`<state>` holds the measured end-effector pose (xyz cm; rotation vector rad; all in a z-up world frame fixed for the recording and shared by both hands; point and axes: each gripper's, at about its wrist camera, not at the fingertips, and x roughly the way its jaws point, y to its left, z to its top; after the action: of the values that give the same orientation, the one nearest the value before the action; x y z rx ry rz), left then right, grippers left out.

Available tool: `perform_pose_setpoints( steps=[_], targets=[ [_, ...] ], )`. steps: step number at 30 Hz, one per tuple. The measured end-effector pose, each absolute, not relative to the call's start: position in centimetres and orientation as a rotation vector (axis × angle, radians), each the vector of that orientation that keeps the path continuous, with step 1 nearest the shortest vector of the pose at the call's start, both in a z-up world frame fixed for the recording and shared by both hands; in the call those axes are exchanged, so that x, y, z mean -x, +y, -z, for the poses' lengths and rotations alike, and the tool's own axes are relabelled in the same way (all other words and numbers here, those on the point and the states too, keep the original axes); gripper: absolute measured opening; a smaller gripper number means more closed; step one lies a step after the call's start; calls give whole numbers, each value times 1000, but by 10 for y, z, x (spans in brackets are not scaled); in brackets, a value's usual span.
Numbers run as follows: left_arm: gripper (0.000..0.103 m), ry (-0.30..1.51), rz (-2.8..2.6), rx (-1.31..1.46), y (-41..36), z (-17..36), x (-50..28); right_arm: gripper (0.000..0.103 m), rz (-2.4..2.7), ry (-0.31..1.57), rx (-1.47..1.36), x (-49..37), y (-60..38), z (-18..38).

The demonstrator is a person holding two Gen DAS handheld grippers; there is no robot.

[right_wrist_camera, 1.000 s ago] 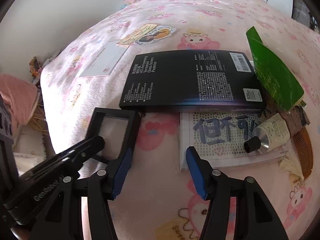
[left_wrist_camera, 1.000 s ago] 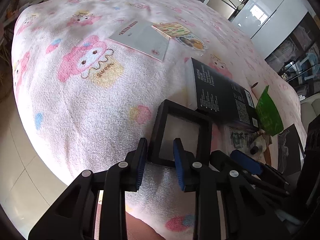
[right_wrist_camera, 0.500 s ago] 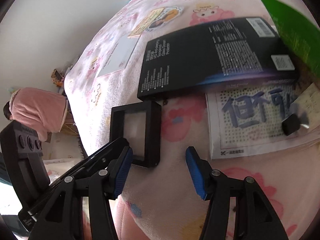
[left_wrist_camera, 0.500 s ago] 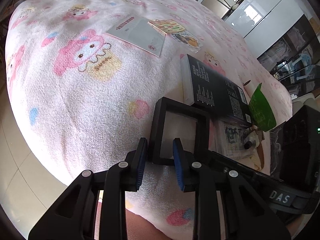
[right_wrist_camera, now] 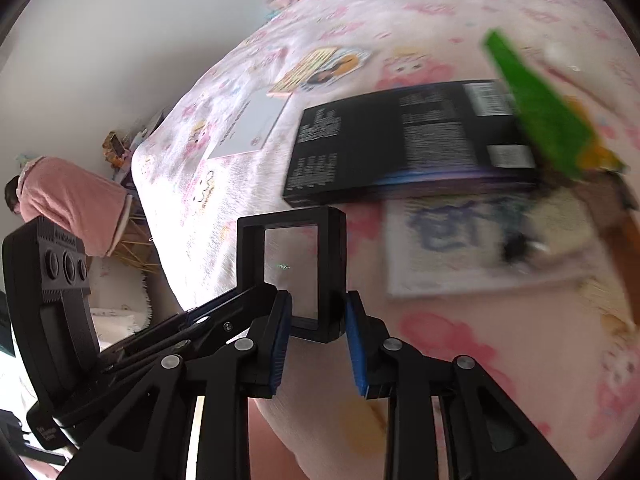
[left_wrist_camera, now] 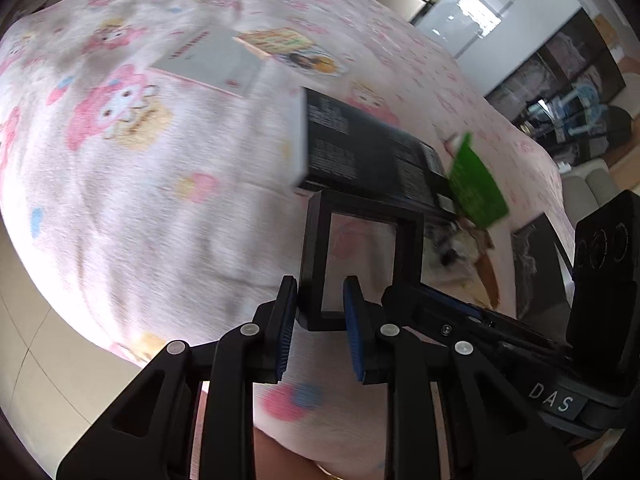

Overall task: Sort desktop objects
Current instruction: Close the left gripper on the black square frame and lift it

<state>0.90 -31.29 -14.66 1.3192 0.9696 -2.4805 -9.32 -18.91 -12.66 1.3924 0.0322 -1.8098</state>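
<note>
Behind you stands a plain white wall (right_wrist_camera: pixel 132 40). Pale floor tiles (left_wrist_camera: pixel 28 344) lie below; glossy white cabinet doors (left_wrist_camera: pixel 480 20) catch daylight.

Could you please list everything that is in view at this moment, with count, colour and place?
frame: one, black with clear pane, nearest blanket edge, held by both grippers
box: one, black, beyond the frame
packet: one, green, overlapping the box's right end
sheet: one, white with blue characters, right of the frame
booklet: one, white, far left
stickers: two, multicoloured, beside the booklet
blanket: one, pink cartoon print, underneath everything
left gripper: black, blue pads, on the frame's left bar
right gripper: closing on the right bar
</note>
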Motion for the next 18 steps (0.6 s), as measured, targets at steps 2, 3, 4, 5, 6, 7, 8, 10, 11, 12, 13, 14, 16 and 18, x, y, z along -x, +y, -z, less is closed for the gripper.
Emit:
perform_pose_setpoints(
  steps=[2,3,4,5,6,7,8,10,11,12,13,14,16,18],
  targets=[
    [22,959,2522,-1360,-293,143,-4,23,1847,38,-1394,90,-166,121],
    [22,948,2542,-1385,-282,142,-1,23,1860,32,-1398,89,-154,121],
    [22,935,2563,-1412,-269,141,3,23,1874,13,-1410,88,-139,120],
    [22,921,2584,-1439,-257,140,7,23,1888,-6,-1422,87,-124,119],
    [22,911,2608,-1471,-243,141,11,23,1902,-20,-1434,87,-110,119],
    [22,899,2627,-1501,-229,142,15,23,1926,-37,-1447,86,-95,120],
    [22,887,2641,-1529,-217,143,17,23,1951,-53,-1458,85,-79,120],
    [22,855,2670,-1583,-192,146,23,23,2010,-72,-1469,87,-46,119],
    [22,834,2685,-1609,-180,147,26,23,2037,-77,-1473,88,-30,118],
    [22,812,2699,-1635,-167,149,30,23,2058,-86,-1477,89,-20,118],
    [22,796,2708,-1655,-158,150,32,23,2074,-100,-1484,90,-10,119],
    [22,782,2713,-1673,-151,151,34,23,2083,-121,-1496,93,-2,123],
    [22,759,2714,-1709,-141,156,40,23,2100,-163,-1521,100,13,130],
    [22,731,2712,-1742,-132,161,45,23,2107,-190,-1538,103,23,133]
  ],
)
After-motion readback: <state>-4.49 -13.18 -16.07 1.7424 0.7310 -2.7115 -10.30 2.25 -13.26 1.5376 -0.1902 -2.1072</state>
